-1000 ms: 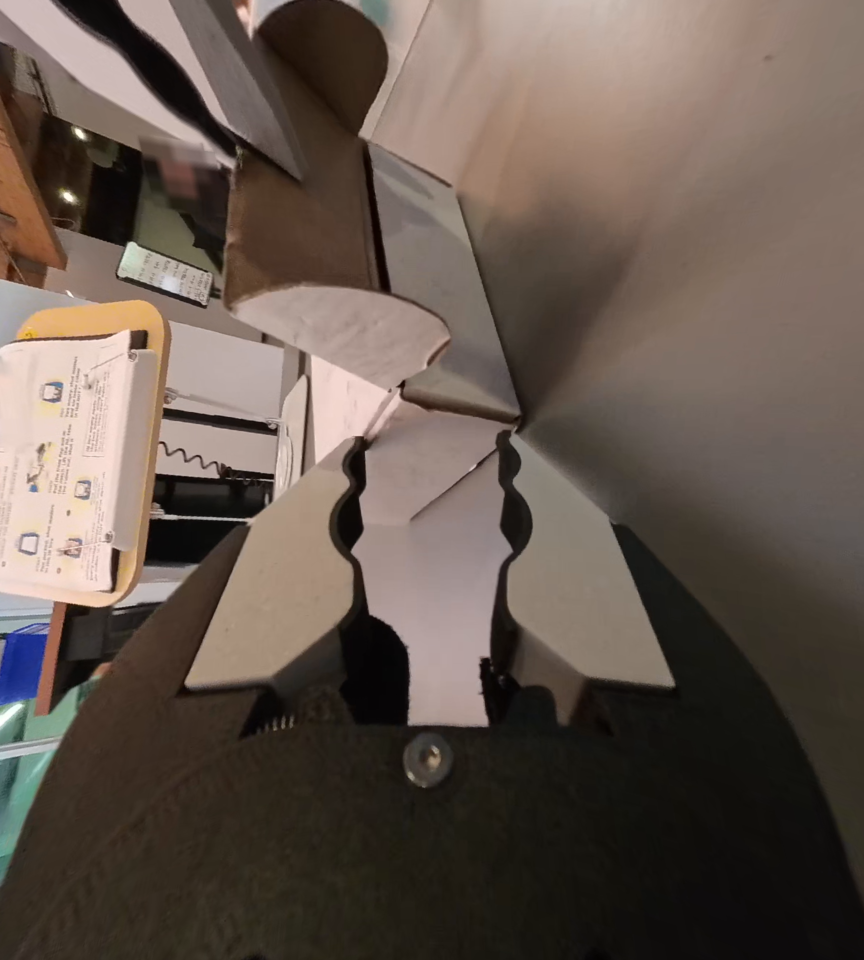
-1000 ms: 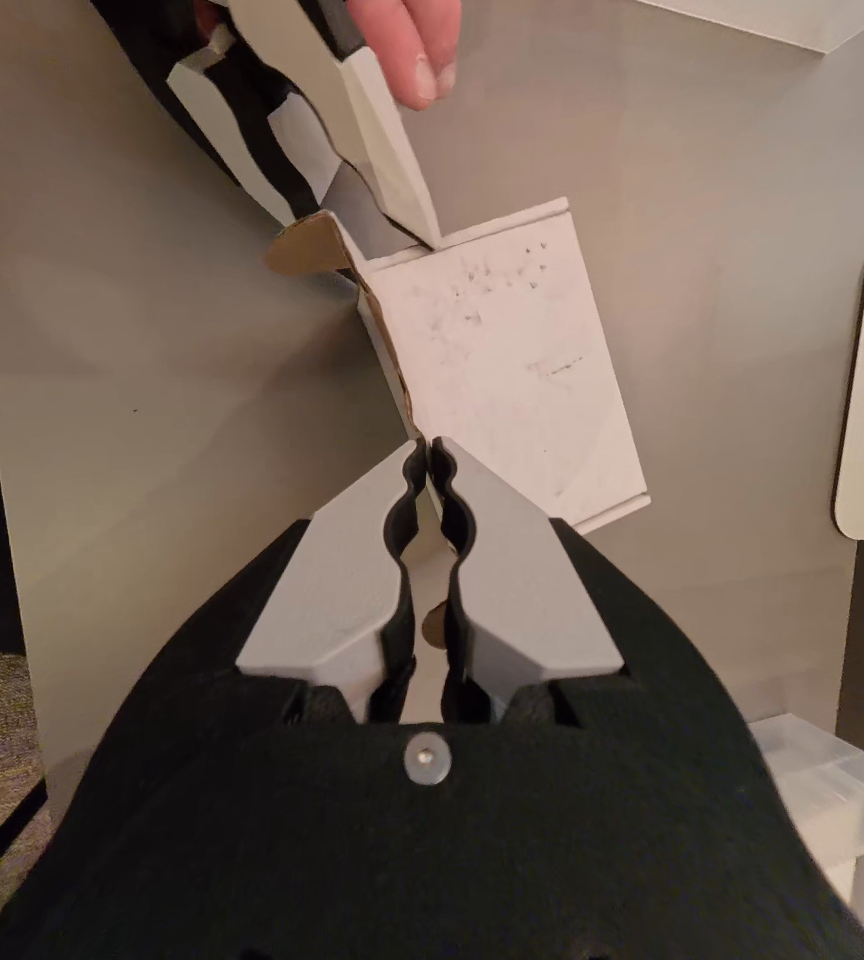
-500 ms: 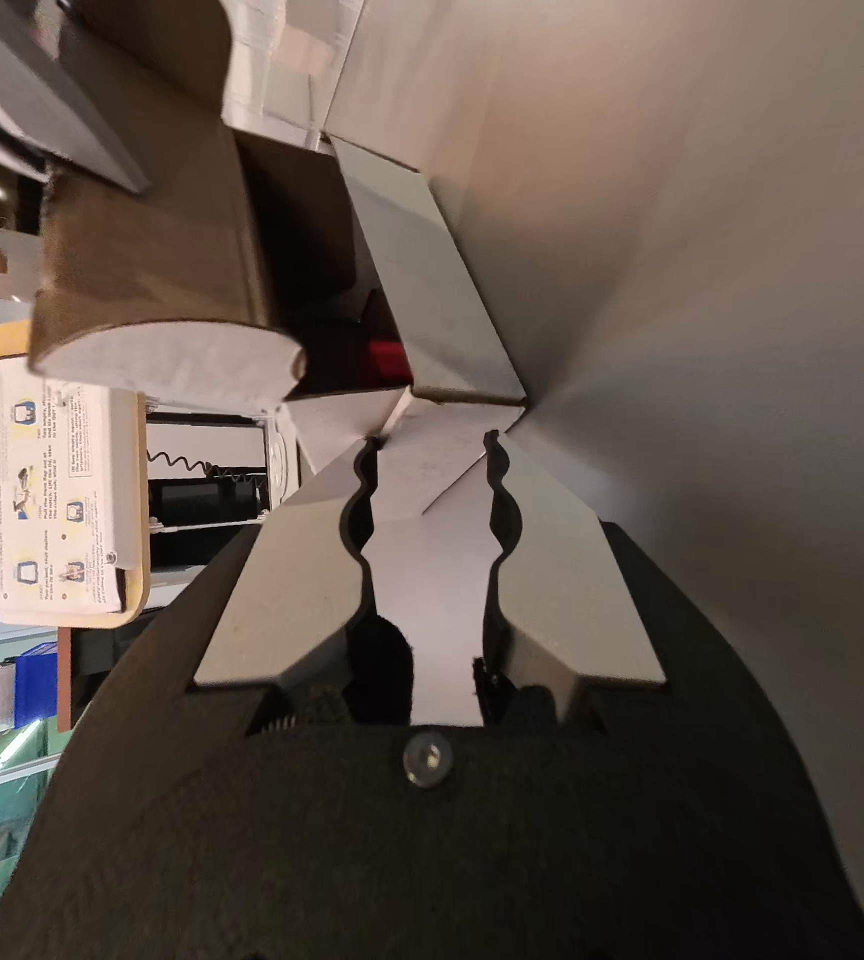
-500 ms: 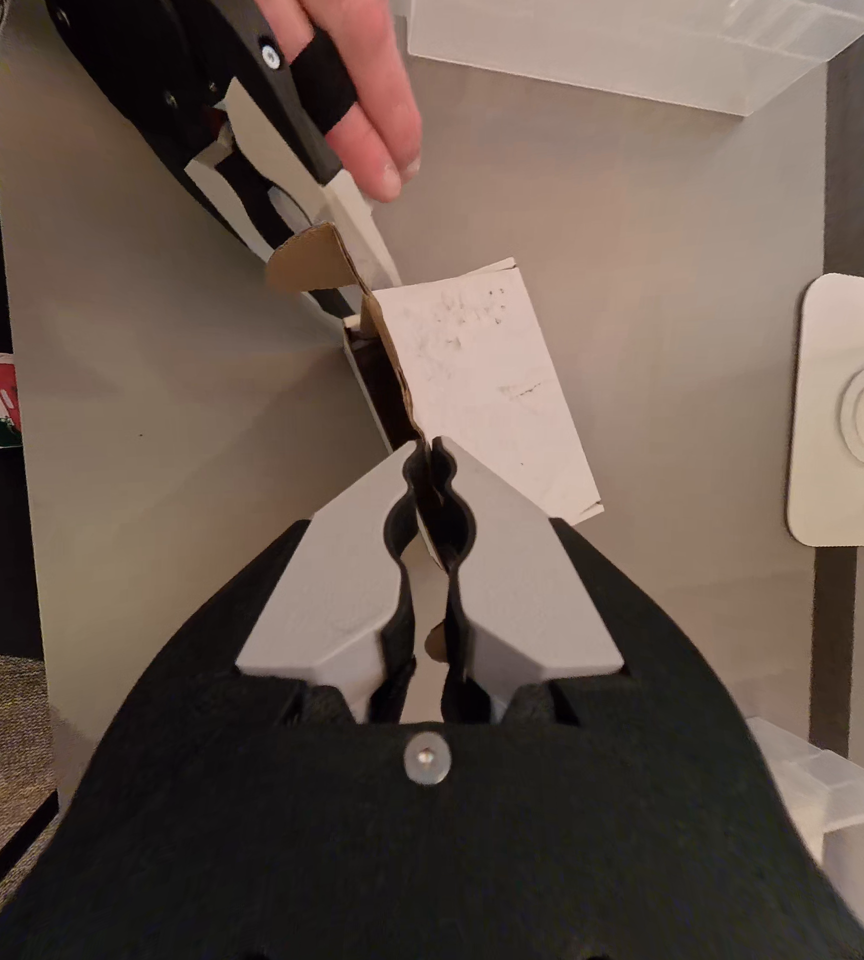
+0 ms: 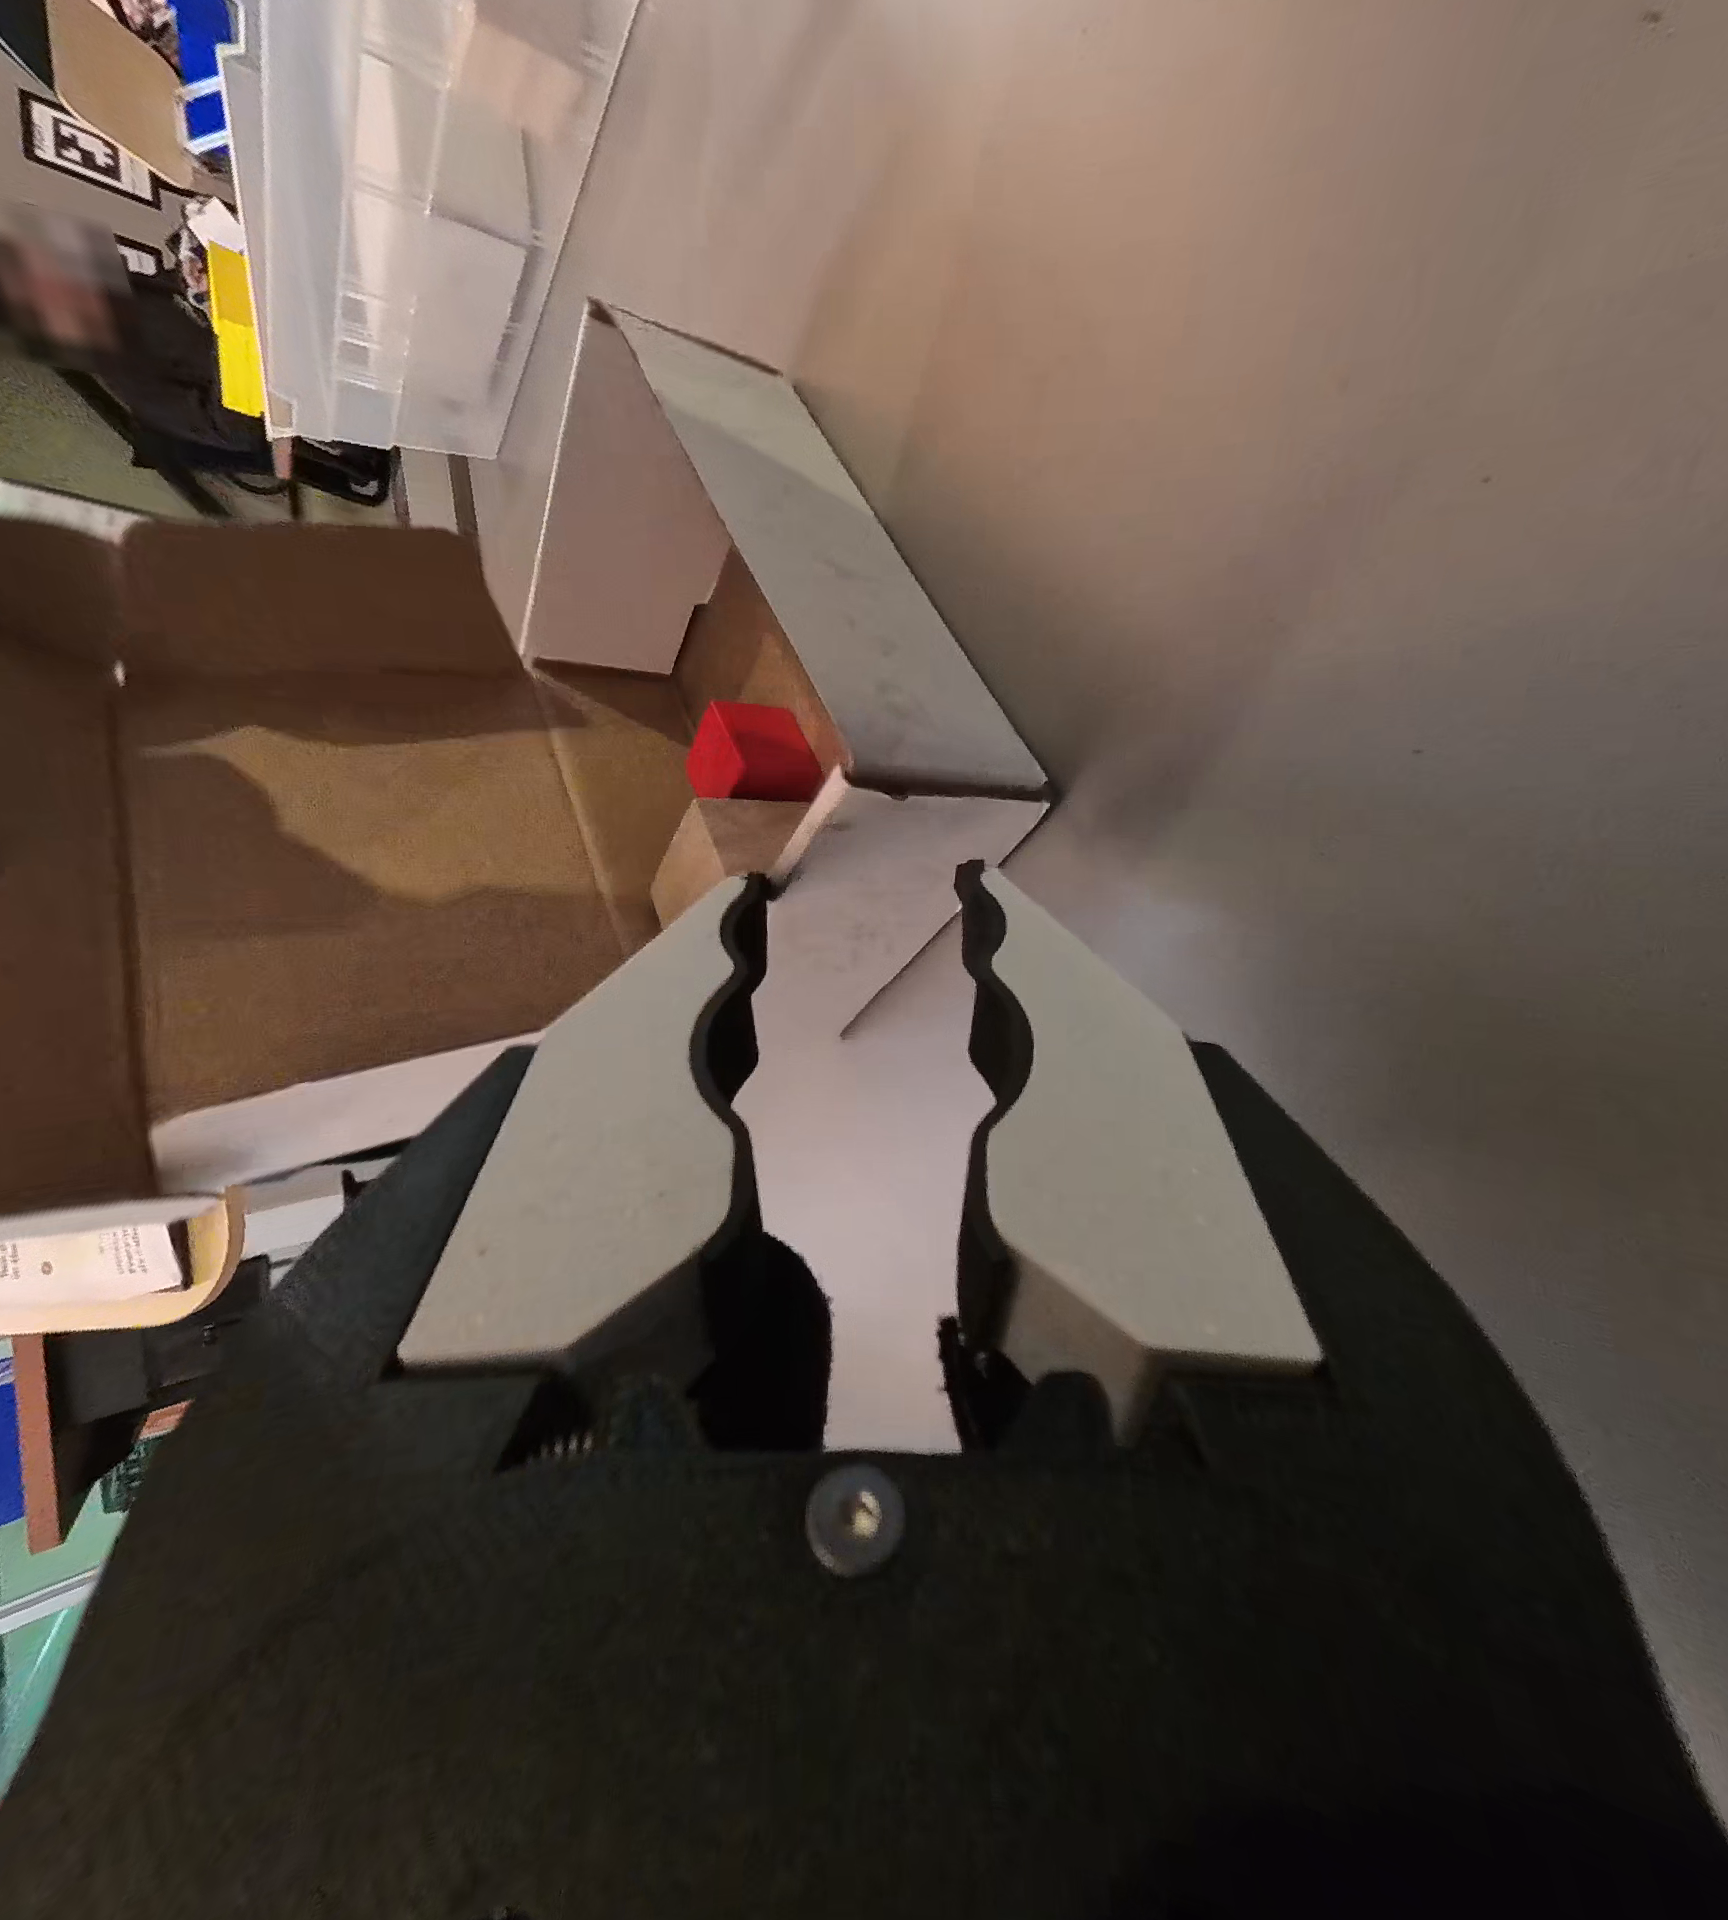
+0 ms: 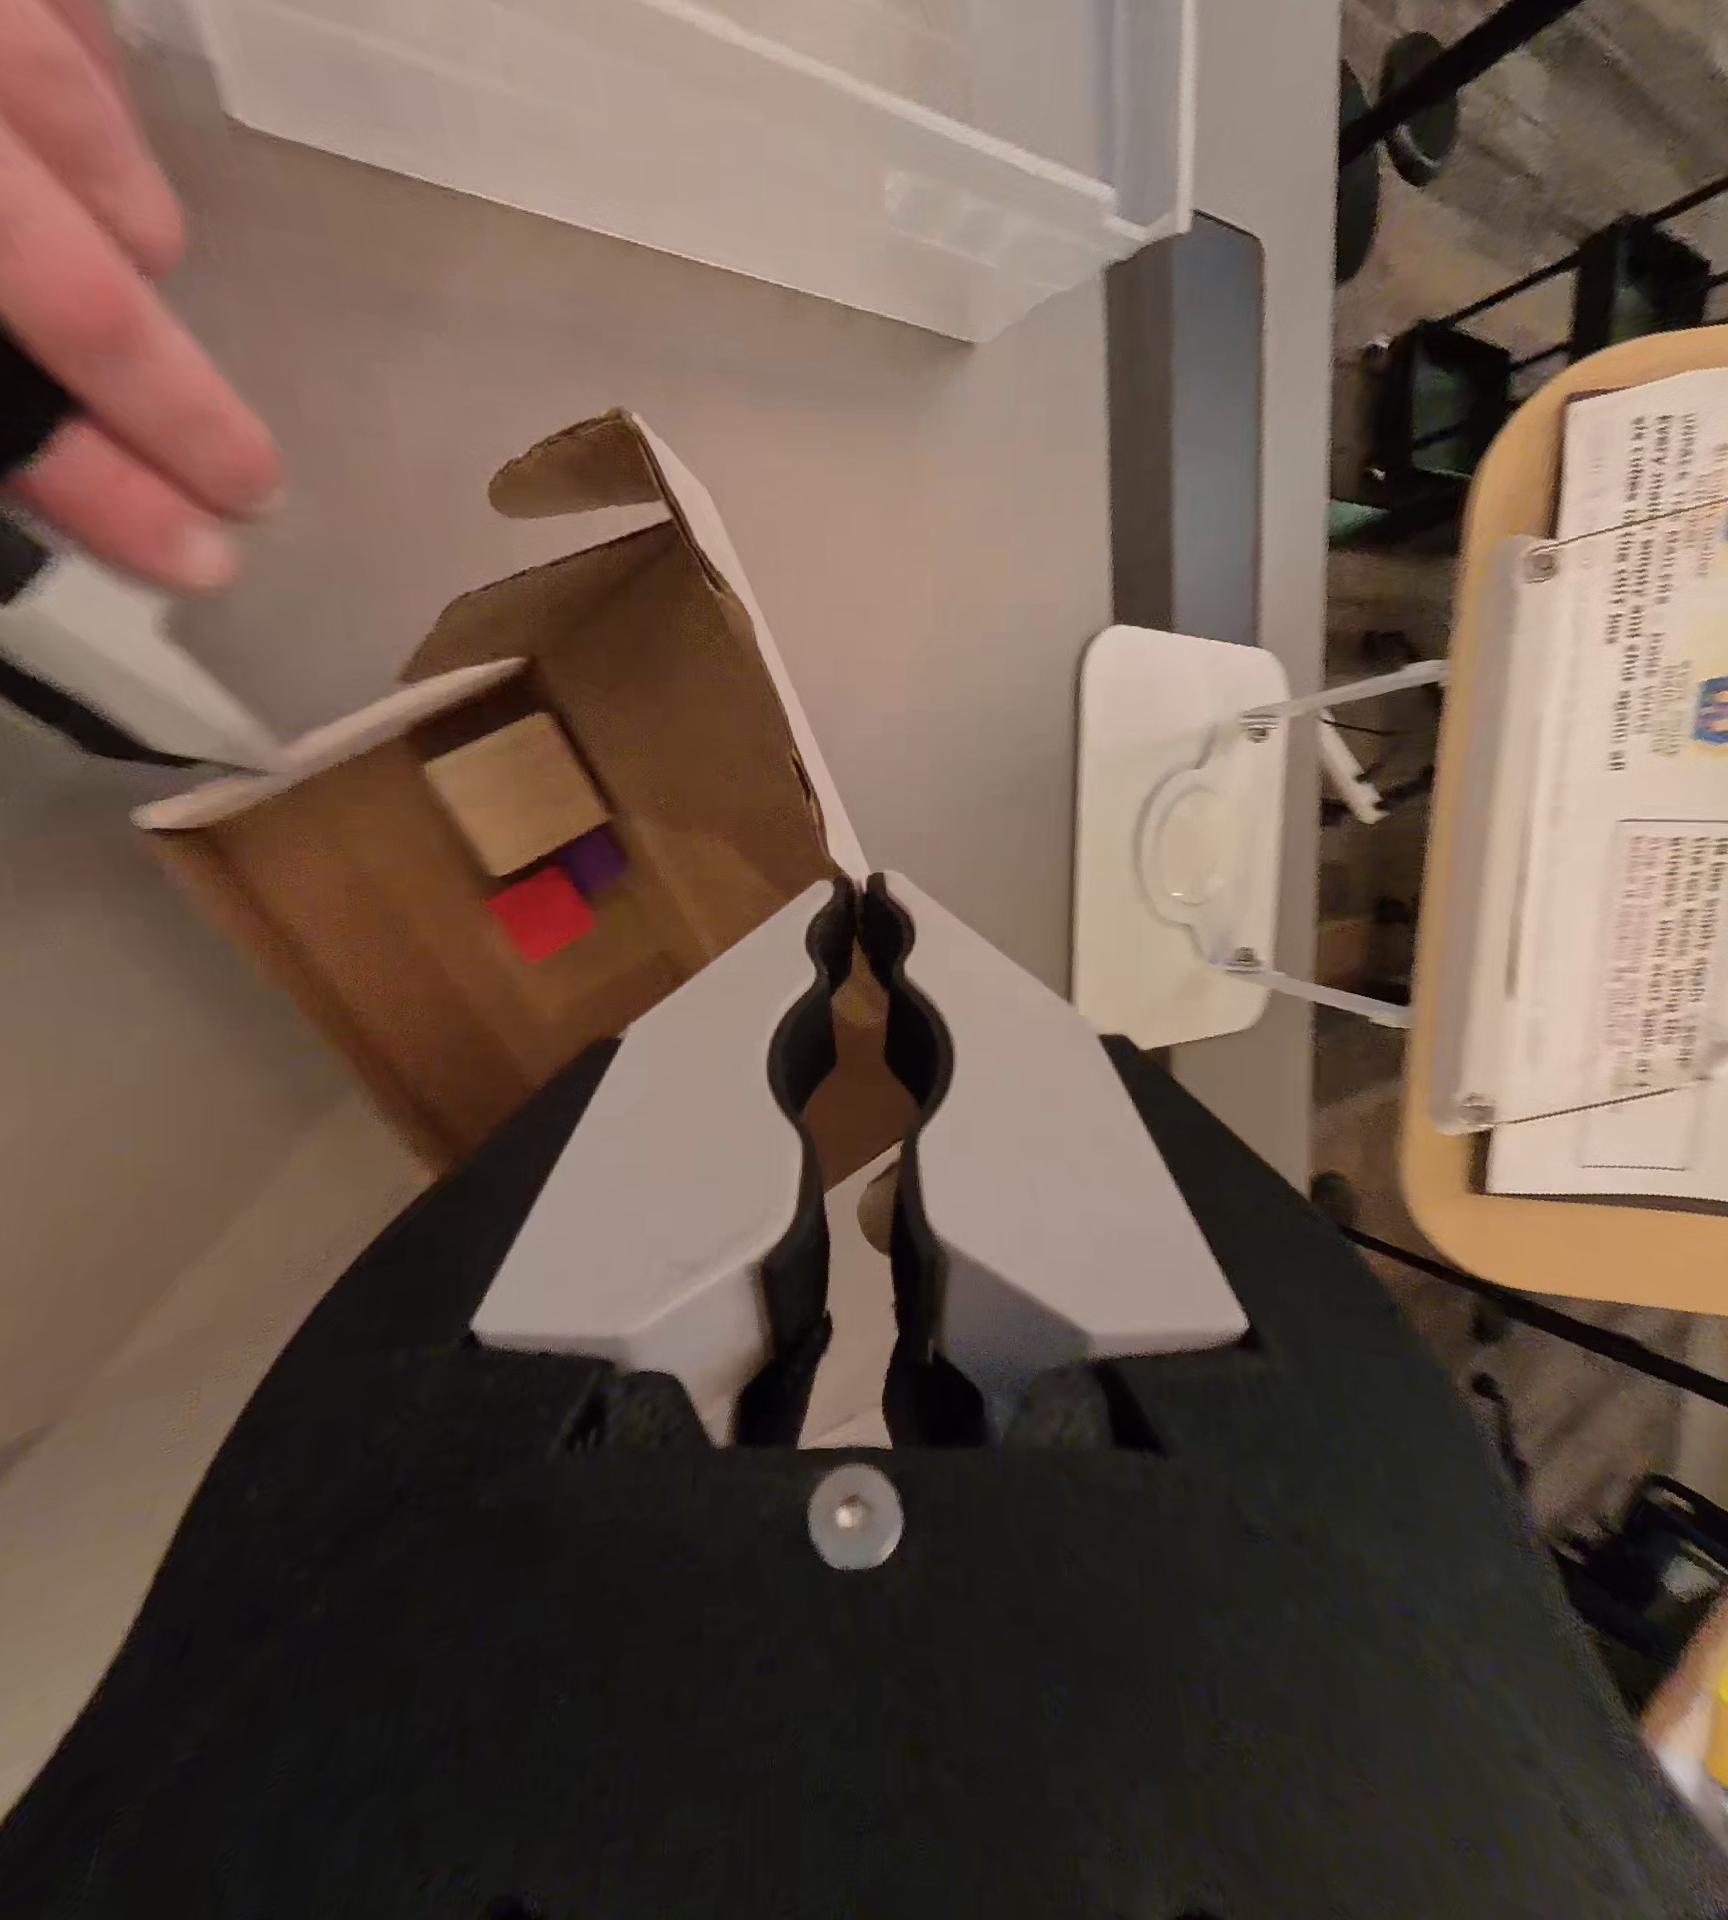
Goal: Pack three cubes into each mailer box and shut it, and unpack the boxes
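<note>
A white mailer box (image 5: 839, 582) lies open on the grey table (image 5: 1359, 623), brown inside. My left gripper (image 5: 860, 878) is open, its jaws apart over the box's white corner wall. A red cube (image 5: 751, 748) and a wooden cube (image 5: 725, 842) show just past the tips. In the right wrist view the box (image 6: 340, 935) holds a wooden cube (image 6: 517, 790), a purple cube (image 6: 595, 862) and a red cube (image 6: 540, 925). My right gripper (image 6: 860, 894) is shut on the edge of the raised lid (image 6: 631, 623). The left gripper's fingers (image 6: 112, 665) touch the box's far flap.
A clear plastic bin (image 6: 735, 135) stands at the table's far edge and also shows in the left wrist view (image 5: 403, 208). A white stand base (image 6: 1182, 831) sits right of the box, holding a wooden board with printed sheets (image 6: 1618, 831). A hand (image 6: 60, 312) holds the left gripper.
The lid has swung from nearly shut to wide open, pulled by my right gripper. The cubes inside have come into view. The left gripper stays at the box's corner.
</note>
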